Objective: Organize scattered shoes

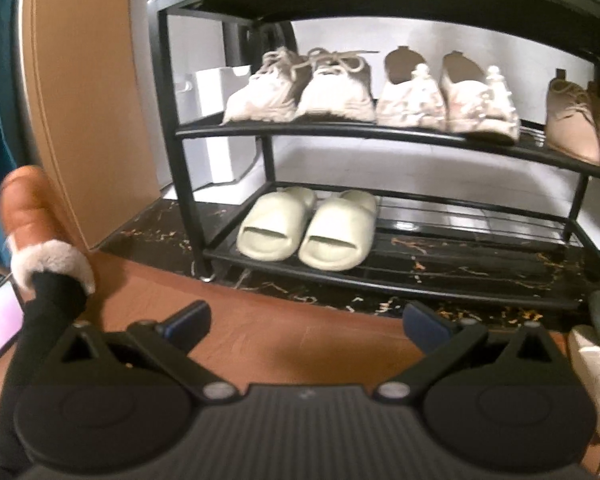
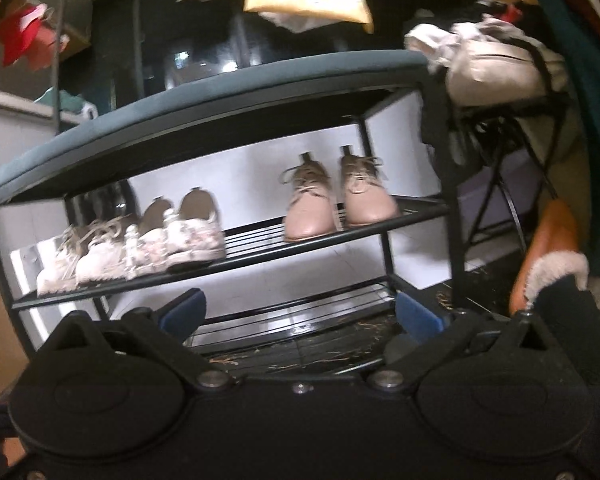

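A black two-shelf shoe rack stands ahead. Its upper shelf holds white lace-up sneakers, white decorated flats and beige lace-up shoes. Its lower shelf holds pale slides at the left. My left gripper is open and empty above the brown floor. A white shoe lies at the right edge. My right gripper is open and empty before the rack, with the beige shoes above.
A person's foot in a brown fur-lined slipper stands at the left; it also shows at the right in the right wrist view. A tan panel stands left of the rack. A stand with bags is to its right.
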Demonstrator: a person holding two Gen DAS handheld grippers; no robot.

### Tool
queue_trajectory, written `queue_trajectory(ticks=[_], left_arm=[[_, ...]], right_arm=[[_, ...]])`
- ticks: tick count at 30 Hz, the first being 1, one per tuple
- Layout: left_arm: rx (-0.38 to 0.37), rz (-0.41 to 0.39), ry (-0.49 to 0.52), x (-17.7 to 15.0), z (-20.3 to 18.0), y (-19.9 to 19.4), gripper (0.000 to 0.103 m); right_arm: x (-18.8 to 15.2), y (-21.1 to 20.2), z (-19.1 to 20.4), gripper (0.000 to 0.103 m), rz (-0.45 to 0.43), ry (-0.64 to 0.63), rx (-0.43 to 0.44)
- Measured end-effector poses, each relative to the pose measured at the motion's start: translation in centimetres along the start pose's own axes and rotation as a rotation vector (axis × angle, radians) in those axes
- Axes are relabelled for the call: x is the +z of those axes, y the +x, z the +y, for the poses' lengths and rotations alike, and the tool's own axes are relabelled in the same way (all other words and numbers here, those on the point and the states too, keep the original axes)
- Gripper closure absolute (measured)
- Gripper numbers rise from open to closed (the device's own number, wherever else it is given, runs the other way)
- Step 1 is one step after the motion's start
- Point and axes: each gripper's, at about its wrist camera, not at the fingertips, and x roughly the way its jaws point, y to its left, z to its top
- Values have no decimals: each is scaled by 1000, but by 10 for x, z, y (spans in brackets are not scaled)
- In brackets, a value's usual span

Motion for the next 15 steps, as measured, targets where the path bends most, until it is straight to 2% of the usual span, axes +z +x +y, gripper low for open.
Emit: queue_trajectory(ticks=[9, 13, 15], left_arm=[[-34, 33, 89, -5, -34, -5, 1], [-165, 57, 53, -12, -48, 0, 1], [-253, 71, 44, -15, -60, 6, 1]], right_arm=[[9, -8, -48, 0, 19, 114, -105], [9, -21, -68, 0, -2, 147, -188], [8, -37, -80, 0, -62, 150, -253]])
